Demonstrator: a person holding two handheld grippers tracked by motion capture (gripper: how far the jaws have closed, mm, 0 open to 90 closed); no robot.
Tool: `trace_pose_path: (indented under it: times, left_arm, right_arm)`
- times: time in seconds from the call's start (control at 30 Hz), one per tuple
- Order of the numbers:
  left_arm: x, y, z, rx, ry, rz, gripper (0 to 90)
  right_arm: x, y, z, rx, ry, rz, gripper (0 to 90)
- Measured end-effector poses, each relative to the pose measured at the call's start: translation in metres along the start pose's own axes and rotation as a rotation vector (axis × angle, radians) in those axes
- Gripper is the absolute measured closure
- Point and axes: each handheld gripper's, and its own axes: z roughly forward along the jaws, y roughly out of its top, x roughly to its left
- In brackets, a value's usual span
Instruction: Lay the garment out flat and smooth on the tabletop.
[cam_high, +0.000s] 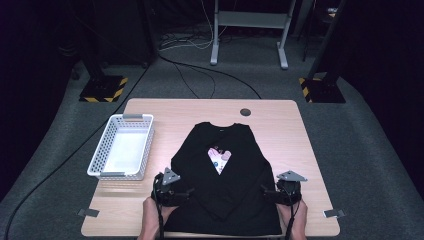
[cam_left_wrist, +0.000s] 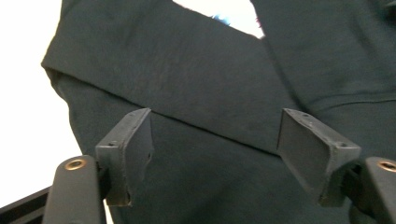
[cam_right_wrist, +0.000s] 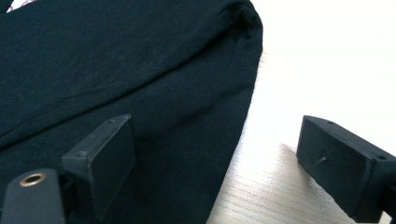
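Shirt: black shirt (cam_high: 220, 175) lies mid-table, collar far, hem near you, sleeves folded across | Left: your left gripper (cam_high: 171, 192) jaws apart, gripping nothing | Right: your right gripper (cam_high: 282, 192) likewise apart, straddling the shirt's edge

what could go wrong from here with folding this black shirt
The sleeves lie crossed over the black shirt; a pull on the hem may slide them out of place. The right gripper straddles the shirt's side edge, one jaw over fabric and one over the bare table, so it may pinch only a thin edge. The left gripper stands open over layered cloth and might catch only the top layer.
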Motion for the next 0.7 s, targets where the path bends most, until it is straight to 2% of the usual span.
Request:
trace_pose_path:
  times: [0.1, 0.17, 0.3, 0.4, 0.53, 0.6, 0.7]
  left_arm:
    - [0.005, -0.004, 0.012, 0.037, 0.033, -0.018, 22.6]
    - [0.007, -0.008, 0.017, 0.048, 0.037, -0.031, 20.2]
    - [0.005, -0.014, 0.016, 0.024, 0.076, -0.005, 19.6]
    - [0.005, -0.021, 0.017, -0.032, 0.093, 0.004, 18.7]
    - [0.005, -0.021, 0.017, -0.032, 0.093, 0.006, 18.5]
    - [0.005, -0.021, 0.017, -0.033, 0.093, 0.008, 18.5]
    - [0.005, -0.021, 0.017, -0.032, 0.092, 0.007, 18.4]
  right_arm:
    - [0.000, 0.000, 0.000, 0.001, -0.001, 0.003, 11.1]
    - [0.000, 0.000, 0.000, 0.002, -0.001, 0.003, 11.1]
    - [0.001, 0.000, 0.000, 0.002, -0.006, 0.006, 10.6]
    - [0.003, 0.000, 0.000, 0.003, -0.027, 0.016, 9.7]
    - [0.005, -0.001, -0.002, 0.023, -0.027, 0.015, 5.0]
    - [0.007, -0.001, -0.004, 0.045, -0.017, 0.033, 1.8]
    - [0.019, 0.001, -0.014, 0.025, 0.003, 0.038, 1.1]
